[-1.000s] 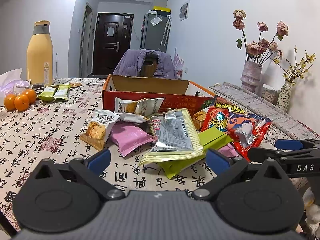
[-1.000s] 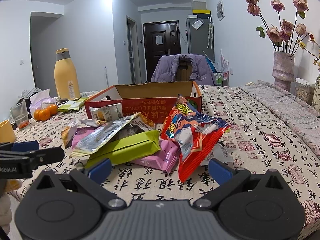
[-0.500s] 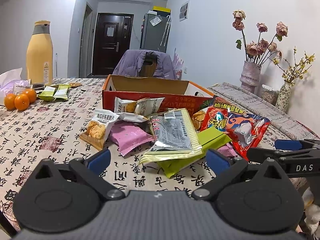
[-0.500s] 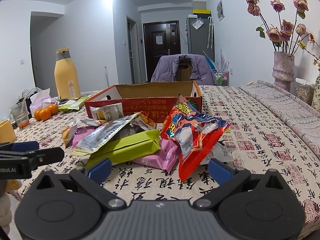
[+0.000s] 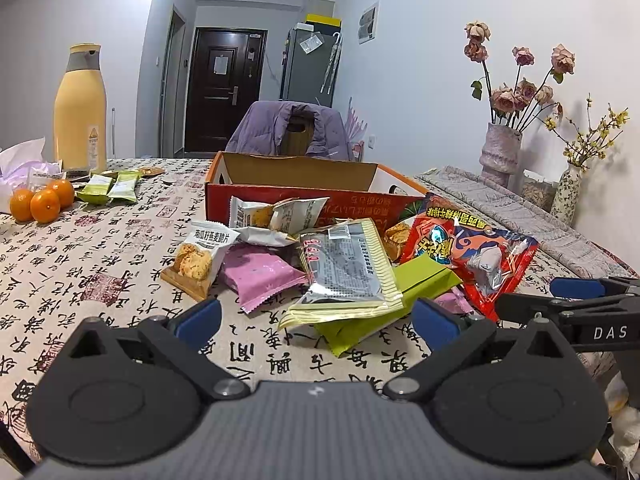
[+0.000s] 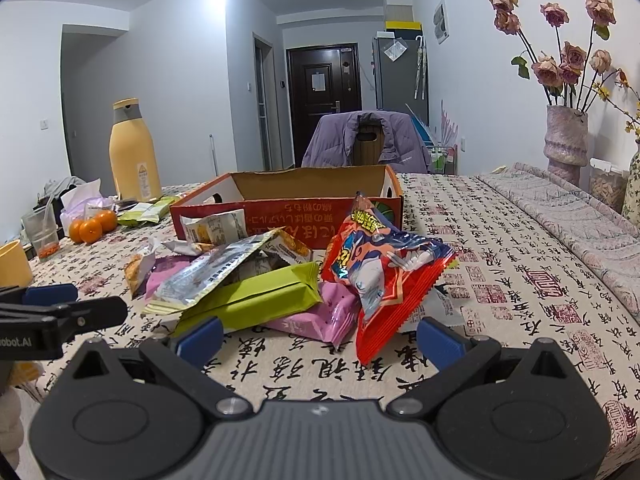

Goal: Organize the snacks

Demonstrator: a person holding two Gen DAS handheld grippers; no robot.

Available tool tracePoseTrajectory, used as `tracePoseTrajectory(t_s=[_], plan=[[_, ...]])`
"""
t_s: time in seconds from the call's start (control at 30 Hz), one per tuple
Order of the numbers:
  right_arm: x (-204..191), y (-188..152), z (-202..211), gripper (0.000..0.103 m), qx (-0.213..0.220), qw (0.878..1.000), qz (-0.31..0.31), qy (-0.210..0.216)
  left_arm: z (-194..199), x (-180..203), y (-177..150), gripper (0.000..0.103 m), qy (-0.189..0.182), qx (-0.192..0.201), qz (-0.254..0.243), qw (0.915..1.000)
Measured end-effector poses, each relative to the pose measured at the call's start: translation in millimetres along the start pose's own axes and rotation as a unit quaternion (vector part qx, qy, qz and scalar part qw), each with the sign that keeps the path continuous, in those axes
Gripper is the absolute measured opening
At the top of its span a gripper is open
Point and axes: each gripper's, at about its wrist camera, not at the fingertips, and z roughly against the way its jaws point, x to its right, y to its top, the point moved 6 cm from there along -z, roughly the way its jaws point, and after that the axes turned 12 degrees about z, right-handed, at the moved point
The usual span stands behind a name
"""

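A heap of snack packets lies on the patterned tablecloth in front of an open red cardboard box [image 5: 304,194] [image 6: 288,216]. In the heap are a silver-and-yellow packet [image 5: 344,272] [image 6: 216,272], a green bar [image 5: 404,292] [image 6: 256,300], a pink packet [image 5: 260,272] [image 6: 316,316], a red chips bag [image 5: 476,252] [image 6: 384,268] and a biscuit packet [image 5: 200,256]. My left gripper [image 5: 316,318] hovers open just short of the silver packet, holding nothing. My right gripper [image 6: 320,334] is open too, near the pink packet and red bag, empty.
A tall yellow bottle [image 5: 80,112] [image 6: 132,152], three oranges [image 5: 40,202] [image 6: 92,226] and green sachets [image 5: 112,188] sit at the back left. Vases of flowers [image 5: 502,148] [image 6: 566,140] stand right. A jacket-draped chair [image 5: 292,132] is behind the box. A yellow cup [image 6: 12,264] is at left.
Both grippers have barely shifted, staying open; the snacks and box lie as before.
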Motion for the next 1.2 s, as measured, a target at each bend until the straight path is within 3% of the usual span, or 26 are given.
tracePoseTrajectory(t_s=[1.2], plan=[[5.9,4.3,1.2,0.103,0.004,1.000,0.003,-0.014,-0.5,0.6,6.3,0.103,0.006,0.004,0.002,1.0000]])
